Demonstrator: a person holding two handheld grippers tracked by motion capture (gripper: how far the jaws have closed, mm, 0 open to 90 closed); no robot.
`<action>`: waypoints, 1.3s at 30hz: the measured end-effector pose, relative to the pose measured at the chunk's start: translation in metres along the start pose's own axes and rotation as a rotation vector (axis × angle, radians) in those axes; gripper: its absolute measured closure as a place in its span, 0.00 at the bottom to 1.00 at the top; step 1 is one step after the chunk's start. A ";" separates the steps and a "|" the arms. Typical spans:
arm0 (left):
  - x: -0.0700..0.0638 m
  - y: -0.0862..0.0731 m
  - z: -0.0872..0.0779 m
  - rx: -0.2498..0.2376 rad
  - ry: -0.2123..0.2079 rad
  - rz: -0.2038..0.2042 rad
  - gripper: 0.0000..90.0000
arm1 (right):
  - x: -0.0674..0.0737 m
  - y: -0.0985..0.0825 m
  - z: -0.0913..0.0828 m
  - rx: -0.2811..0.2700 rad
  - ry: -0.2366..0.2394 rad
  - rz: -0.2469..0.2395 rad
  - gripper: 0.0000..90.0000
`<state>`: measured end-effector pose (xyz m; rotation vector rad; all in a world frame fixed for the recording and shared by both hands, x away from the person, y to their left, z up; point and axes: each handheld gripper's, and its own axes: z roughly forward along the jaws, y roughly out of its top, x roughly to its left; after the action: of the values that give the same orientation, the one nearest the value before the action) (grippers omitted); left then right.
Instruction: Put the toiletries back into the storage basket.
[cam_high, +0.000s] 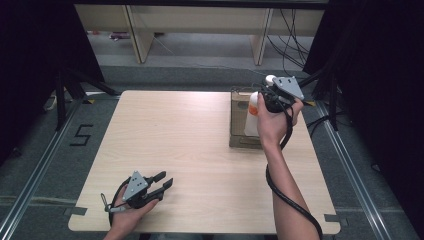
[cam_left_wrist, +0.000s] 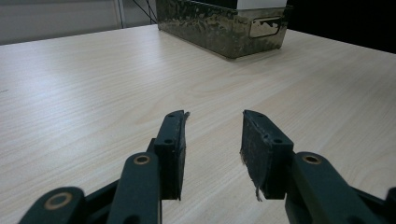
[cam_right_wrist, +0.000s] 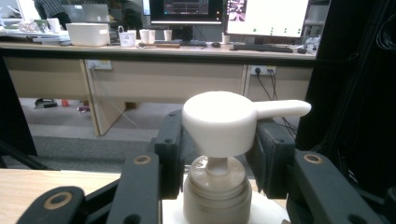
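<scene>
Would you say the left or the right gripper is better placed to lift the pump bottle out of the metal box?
Right. The right gripper already brackets the pump bottle at its neck in the metal box; the left gripper rests open at the table's near edge.

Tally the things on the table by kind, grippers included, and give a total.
Handheld grippers: 2, the left gripper resting open, the right gripper closed around the pump bottle
White pump bottle: 1
Metal bin: 1
Total: 4
</scene>
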<state>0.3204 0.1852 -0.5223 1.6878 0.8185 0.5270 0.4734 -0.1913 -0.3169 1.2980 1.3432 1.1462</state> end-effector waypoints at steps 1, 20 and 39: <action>0.000 0.000 0.000 -0.001 0.000 0.000 0.66 | 0.000 -0.001 0.001 -0.004 0.005 -0.005 0.67; -0.001 0.000 -0.001 0.010 0.005 0.006 0.66 | -0.004 -0.016 0.005 0.032 0.000 -0.009 0.67; -0.001 0.000 0.000 0.012 0.005 0.008 0.66 | -0.007 -0.038 0.011 0.080 0.002 -0.011 0.67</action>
<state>0.3197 0.1850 -0.5217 1.7023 0.8205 0.5334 0.4785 -0.1984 -0.3564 1.3454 1.4086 1.0961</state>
